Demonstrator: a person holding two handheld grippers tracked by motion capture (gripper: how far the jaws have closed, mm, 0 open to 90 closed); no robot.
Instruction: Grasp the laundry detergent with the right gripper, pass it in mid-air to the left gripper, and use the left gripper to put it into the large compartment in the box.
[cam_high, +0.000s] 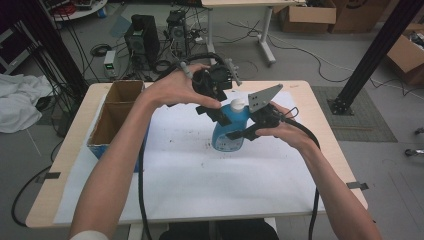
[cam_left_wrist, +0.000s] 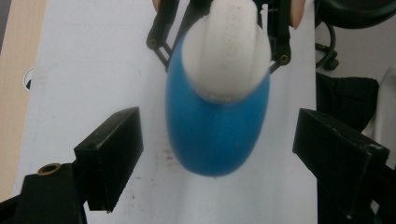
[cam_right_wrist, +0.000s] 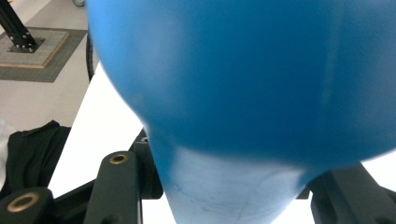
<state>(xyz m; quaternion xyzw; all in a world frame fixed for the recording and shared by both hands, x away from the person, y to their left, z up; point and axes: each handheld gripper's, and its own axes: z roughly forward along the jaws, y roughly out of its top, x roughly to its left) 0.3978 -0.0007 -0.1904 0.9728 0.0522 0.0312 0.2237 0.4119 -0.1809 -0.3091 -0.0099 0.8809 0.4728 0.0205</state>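
High view: blue bottle (cam_high: 227, 131) with white cap (cam_high: 239, 105) stands upright mid-tabletop (cam_high: 70, 145) on a white sheet (cam_high: 200, 175). Right gripper (cam_high: 242, 132) comes in from the bottle's right side, clamped on the bottle body, grey three-cornered plate on top. Left gripper (cam_high: 220, 114) sits above and just left of the cap, pointing down, not gripping anything. Open cardboard box (cam_high: 117, 115) at the sheet's left edge, well apart from the bottle.

Left gripper view: looking down on the white cap (cam_left_wrist: 226, 51) and blue bottle (cam_left_wrist: 215, 130), both blurred. Left gripper (cam_left_wrist: 219, 154) jaws spread wide, one each side of the bottle with clear gaps, no contact, nothing held. Right gripper's black linkage visible past the bottle at top of frame.

Right gripper view: blue bottle (cam_right_wrist: 261, 79) very close, blurred, its paler lower part going down between the black jaws of the right gripper (cam_right_wrist: 233, 196), squeezed on it. White sheet (cam_right_wrist: 107, 135) behind.
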